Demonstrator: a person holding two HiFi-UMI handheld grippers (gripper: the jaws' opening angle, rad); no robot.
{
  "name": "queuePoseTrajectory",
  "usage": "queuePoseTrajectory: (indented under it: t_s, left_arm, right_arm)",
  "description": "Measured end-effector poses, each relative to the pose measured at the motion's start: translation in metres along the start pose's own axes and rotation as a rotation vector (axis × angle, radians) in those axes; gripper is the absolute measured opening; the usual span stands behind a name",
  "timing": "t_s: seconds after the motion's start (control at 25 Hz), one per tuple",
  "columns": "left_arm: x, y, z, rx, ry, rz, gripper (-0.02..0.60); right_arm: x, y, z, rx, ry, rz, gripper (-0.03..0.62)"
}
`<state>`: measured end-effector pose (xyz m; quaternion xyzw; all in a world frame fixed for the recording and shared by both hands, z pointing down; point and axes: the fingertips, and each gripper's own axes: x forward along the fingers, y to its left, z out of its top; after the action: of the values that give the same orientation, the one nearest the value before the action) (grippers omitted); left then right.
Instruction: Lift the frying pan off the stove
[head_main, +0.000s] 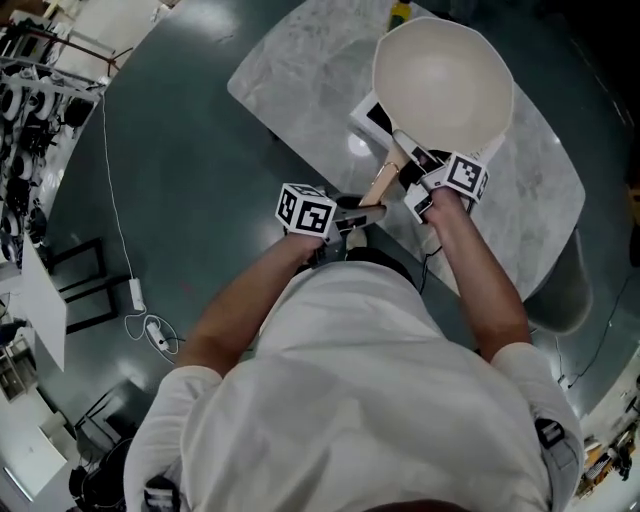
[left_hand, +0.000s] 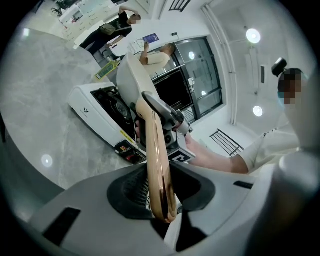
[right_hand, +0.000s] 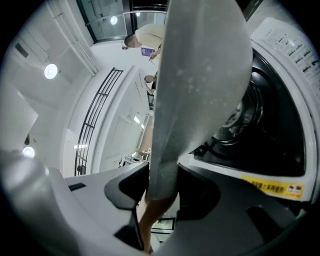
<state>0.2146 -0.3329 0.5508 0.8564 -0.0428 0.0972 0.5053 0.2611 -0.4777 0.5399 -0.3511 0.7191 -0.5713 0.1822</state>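
Jaws of left gripper (left_hand: 162, 202) and right gripper (right_hand: 161, 187) both pinch the handle (left_hand: 156, 150) of the frying pan (head_main: 443, 80).

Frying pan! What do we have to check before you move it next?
1. Left gripper shut on the handle: ok.
2. Right gripper shut on the frying pan rim: ok.
3. Frying pan raised off the stove: looks ok, the burner shows beneath it.
4. Frying pan empty: ok, nothing inside.
5. Burner off: cannot tell.
6. Bare table beside the stove for setting it down: ok.
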Motion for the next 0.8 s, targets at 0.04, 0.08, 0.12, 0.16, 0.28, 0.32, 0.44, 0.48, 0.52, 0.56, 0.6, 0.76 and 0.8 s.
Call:
queuePoseTrajectory:
  t_s: [0.04,0.08,0.12,0.16,0.28,0.32,0.44,0.48,0.52,0.56,0.6,0.76,0.8]
  left_arm:
    - [-0.007,-0.005,0.003,0.008,-0.013,-0.003,0.123]
    - [-0.010,-0.011,0.006,0.016,-0.025,-0.005,0.121]
    - [-0.013,-0.017,0.010,0.024,-0.035,-0.007,0.123]
    - [-0.015,-0.024,0.012,0.032,-0.043,-0.007,0.123]
    - [-0.036,-0.039,0.014,0.058,-0.063,0.007,0.123]
    - [-0.048,-0.044,0.014,0.066,-0.072,0.014,0.123]
    - [-0.096,-0.055,0.007,0.087,-0.098,0.029,0.123]
    - [-0.112,-0.058,0.003,0.094,-0.106,0.034,0.123]
    - [-0.127,-0.061,-0.002,0.099,-0.115,0.038,0.123]
    - [-0.142,-0.064,-0.007,0.102,-0.125,0.042,0.123]
    - [-0.155,-0.068,-0.012,0.104,-0.134,0.045,0.123]
    - [-0.210,-0.080,-0.037,0.105,-0.169,0.056,0.123]
    - [-0.223,-0.082,-0.044,0.103,-0.177,0.058,0.123]
  right_arm:
    - [0.004,0.010,-0.002,-0.006,0.004,0.012,0.167]
    - [0.006,0.020,-0.001,-0.011,0.007,0.026,0.169]
    - [0.006,0.029,0.000,-0.018,0.010,0.037,0.169]
    - [0.006,0.037,0.000,-0.025,0.014,0.047,0.169]
    - [0.013,0.062,-0.010,-0.047,0.036,0.073,0.169]
    - [0.018,0.073,-0.017,-0.052,0.045,0.083,0.169]
    - [0.041,0.105,-0.051,-0.065,0.064,0.104,0.169]
    - [0.049,0.115,-0.064,-0.071,0.071,0.112,0.169]
    - [0.056,0.124,-0.076,-0.076,0.079,0.119,0.169]
    - [0.063,0.133,-0.089,-0.082,0.087,0.126,0.169]
    - [0.068,0.140,-0.102,-0.087,0.096,0.131,0.169]
    - [0.091,0.171,-0.155,-0.104,0.133,0.156,0.169]
    - [0.096,0.178,-0.170,-0.103,0.142,0.161,0.169]
